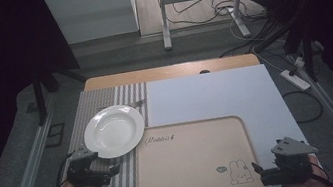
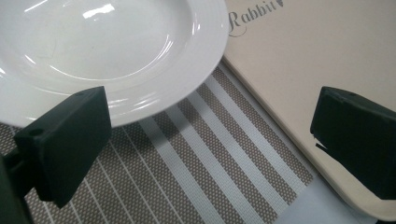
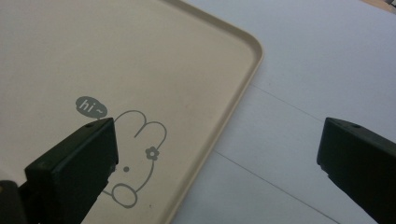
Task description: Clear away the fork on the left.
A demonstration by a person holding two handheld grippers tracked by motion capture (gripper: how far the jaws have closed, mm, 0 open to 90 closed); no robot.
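2 hand-held grippers, jaws apart | plate (image 1: 113,130) just ahead of left hand-held gripper (image 1: 96,166)

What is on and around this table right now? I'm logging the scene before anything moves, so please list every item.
Round white ceramic deep plate: one, white, on the striped mat at the table's left, its rim reaching the tray's far-left corner.
Beige square plastic tray with a rabbit drawing: one, beige, near centre of the table.
Brown-and-white striped woven placemat: one, left side, under the plate.
Pale blue-white sheet: one, covering the table's right and far part.
Wooden table: one, tan edge at the far side.
White power strip: one, on the floor at right.
Left gripper: one, black, jaws open beside the plate's near rim.
Right gripper: one, black, jaws open at the tray's near-right corner.
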